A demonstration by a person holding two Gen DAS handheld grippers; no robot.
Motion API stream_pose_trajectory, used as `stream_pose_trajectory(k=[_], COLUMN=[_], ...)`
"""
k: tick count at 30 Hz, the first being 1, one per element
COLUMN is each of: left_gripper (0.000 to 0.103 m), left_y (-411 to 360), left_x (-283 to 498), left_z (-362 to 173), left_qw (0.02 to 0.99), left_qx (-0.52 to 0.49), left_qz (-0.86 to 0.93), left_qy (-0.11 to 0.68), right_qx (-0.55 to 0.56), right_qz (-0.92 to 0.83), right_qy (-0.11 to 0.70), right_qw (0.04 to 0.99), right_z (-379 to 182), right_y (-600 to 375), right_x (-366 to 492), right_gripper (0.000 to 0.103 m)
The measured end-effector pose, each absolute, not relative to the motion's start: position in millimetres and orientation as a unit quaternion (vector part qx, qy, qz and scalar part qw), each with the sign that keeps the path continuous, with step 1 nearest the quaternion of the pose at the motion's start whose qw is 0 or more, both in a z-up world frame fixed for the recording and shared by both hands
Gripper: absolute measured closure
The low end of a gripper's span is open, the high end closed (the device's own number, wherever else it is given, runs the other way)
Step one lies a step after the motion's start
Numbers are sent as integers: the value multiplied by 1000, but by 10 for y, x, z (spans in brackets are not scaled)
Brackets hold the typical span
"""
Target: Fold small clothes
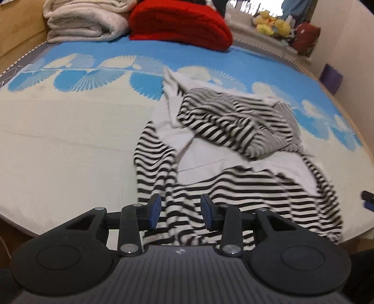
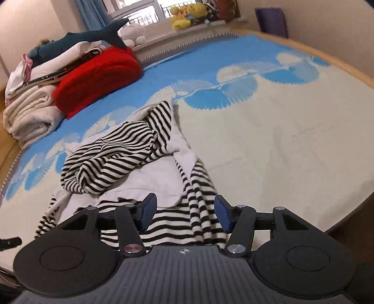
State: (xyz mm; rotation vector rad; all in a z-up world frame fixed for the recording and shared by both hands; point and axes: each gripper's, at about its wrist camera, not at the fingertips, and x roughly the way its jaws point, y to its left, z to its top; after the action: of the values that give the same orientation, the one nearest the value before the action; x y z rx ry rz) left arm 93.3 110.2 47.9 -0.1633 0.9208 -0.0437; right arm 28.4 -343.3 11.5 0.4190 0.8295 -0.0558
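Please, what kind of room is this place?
Most likely a bedroom: a wide bed with a blue and white cover, folded blankets stacked at its far end, and plush toys on the window sill.

The striped garment (image 2: 131,154) lies crumpled on the bed (image 2: 280,145), at its near edge. Behind the garment and to its left, at the bed's far end, sits a folded blanket (image 2: 98,77), with a stack of folded bedding (image 2: 30,112) touching its left side. A plush shark (image 2: 77,39) rests on top of that stack. Beyond the bed, on the window ledge, sit plush toys (image 2: 187,14).
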Motion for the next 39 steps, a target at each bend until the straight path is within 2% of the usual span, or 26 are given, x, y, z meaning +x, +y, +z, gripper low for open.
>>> stream_pose_trajectory(k=[5,8,14,16,18,24,25,37,39], left_gripper=[62,67,67,64,56,34,33,33,41], left_y=[1162,1233,1396,1520,1619,1653,1656,1550,1500], left_x=[826,897,984,1012,1043,1104,1113,1165,1140], left_z=[287,30,5,-13,-51,-236,-274,-547,-538], left_qw=[906,887,881,869,855,826,821,795,797], left_qx=[-74,-92,-137,-188,-227,-247,-251,-248,-233], left_qz=[-45,-23,-15,-7,-1,29,32,48,44], left_qy=[414,451,453,458,466,506,512,551,555], right_qx=[187,183,165,164,166,161,164,173,173], right_qz=[-18,-14,-13,-14,-14,-30,-35,-56,-55], right_qy=[405,420,443,452,462,499,504,555,555], right_qw=[895,889,881,877,871,851,847,812,812], right_z=[81,-4,-122,-169,-228,-480,-521,-856,-850], right_y=[-3404,-3364,-3292,-3274,-3265,-3310,-3332,-3355,-3359], right_x=[290,324,365,392,419,457,456,487,478], right_gripper=[47,47,47,47,47,44,43,41,44])
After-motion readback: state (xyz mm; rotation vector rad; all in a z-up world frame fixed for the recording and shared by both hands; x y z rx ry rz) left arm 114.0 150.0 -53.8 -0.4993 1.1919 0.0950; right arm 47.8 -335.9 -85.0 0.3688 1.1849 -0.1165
